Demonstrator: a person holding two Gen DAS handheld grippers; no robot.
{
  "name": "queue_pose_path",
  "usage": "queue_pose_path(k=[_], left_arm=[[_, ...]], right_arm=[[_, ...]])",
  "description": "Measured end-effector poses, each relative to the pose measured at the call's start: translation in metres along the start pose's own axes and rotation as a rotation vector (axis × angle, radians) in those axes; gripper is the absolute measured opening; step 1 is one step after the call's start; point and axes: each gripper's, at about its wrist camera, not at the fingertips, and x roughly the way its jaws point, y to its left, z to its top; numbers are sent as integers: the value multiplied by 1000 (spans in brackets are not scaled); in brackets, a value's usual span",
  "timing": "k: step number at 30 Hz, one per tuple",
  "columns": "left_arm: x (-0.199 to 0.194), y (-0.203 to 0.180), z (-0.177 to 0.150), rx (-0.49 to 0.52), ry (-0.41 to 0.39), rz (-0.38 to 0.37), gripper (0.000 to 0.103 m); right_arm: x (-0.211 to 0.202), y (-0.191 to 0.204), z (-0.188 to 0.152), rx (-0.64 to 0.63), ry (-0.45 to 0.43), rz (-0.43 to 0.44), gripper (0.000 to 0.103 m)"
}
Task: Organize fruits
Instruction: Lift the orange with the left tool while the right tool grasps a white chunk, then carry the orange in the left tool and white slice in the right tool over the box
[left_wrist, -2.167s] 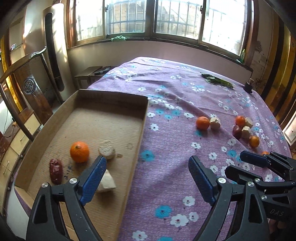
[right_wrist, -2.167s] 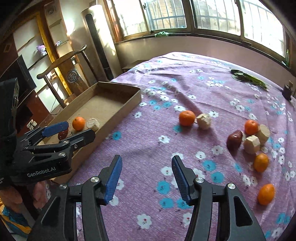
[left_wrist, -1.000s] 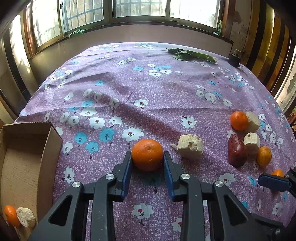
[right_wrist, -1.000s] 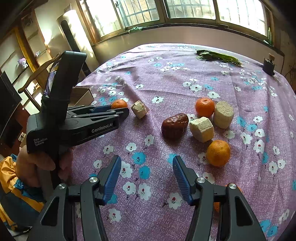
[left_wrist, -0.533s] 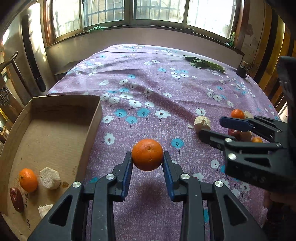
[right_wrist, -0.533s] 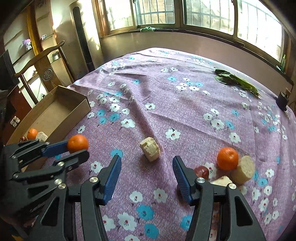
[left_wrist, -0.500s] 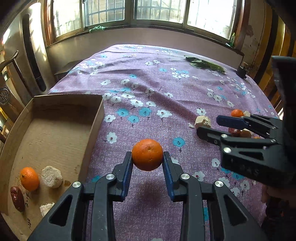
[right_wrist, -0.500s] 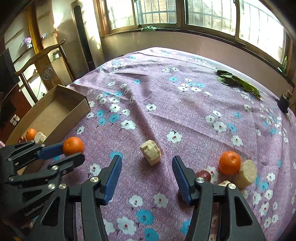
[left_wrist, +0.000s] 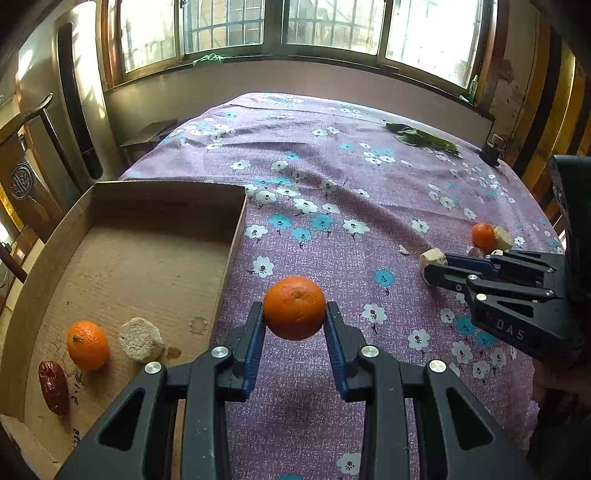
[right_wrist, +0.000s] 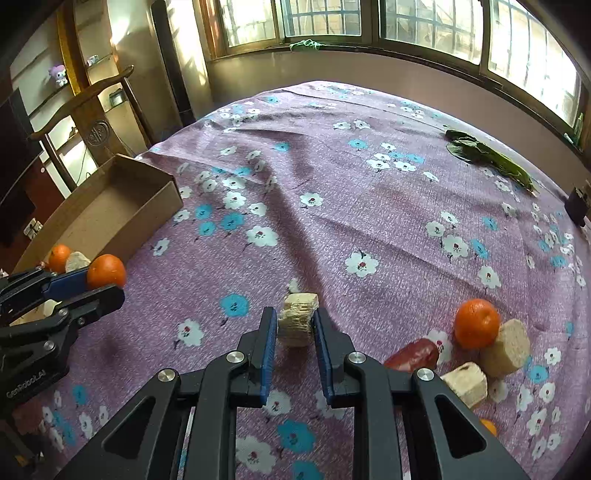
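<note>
Left claw (left_wrist: 294, 319) clamped on round orange tangerine (left_wrist: 294, 307) above the floral purple desk (left_wrist: 332, 177) beside shallow brown cardboard tray (left_wrist: 236, 229) already holding fruit, right claw (right_wrist: 294, 328) just closed on pale beige chunk (right_wrist: 296, 318), several fruits left.

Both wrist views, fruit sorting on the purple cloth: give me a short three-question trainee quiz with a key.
1. True or false: the left gripper holds an orange clear of the tablecloth.
2. What is between the right gripper's pads? A) red date B) pale cut chunk C) green leaf
3. Fill in: the cardboard box already contains an orange, pale chunks and a red ____.

Key: 1 true; 2 B, the pale cut chunk, jaws just closed on it; 3 date.
</note>
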Motion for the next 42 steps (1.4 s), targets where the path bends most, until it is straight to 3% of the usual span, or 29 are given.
queue_pose_path(k=[8, 11, 15, 22, 24, 29, 42], left_arm=[[-16, 8, -10, -12, -10, 2, 31], [-21, 13, -11, -18, -19, 8, 31], [-22, 17, -12, -25, -18, 12, 31], [-25, 22, -13, -31, -21, 14, 31], [-28, 25, -14, -37, -26, 16, 31], [-38, 40, -18, -60, -41, 33, 31], [-62, 73, -38, -76, -79, 122, 31]], right_arm=[[-12, 23, -20, -3, 4, 67, 22], [-16, 22, -20, 9, -14, 34, 23], [-9, 22, -18, 15, -17, 26, 45], [15, 23, -10, 34, -4, 13, 42], [14, 29, -8, 7, -8, -15, 35], [-1, 33, -15, 6, -13, -22, 35], [-41, 83, -29, 9, -88, 93, 35]])
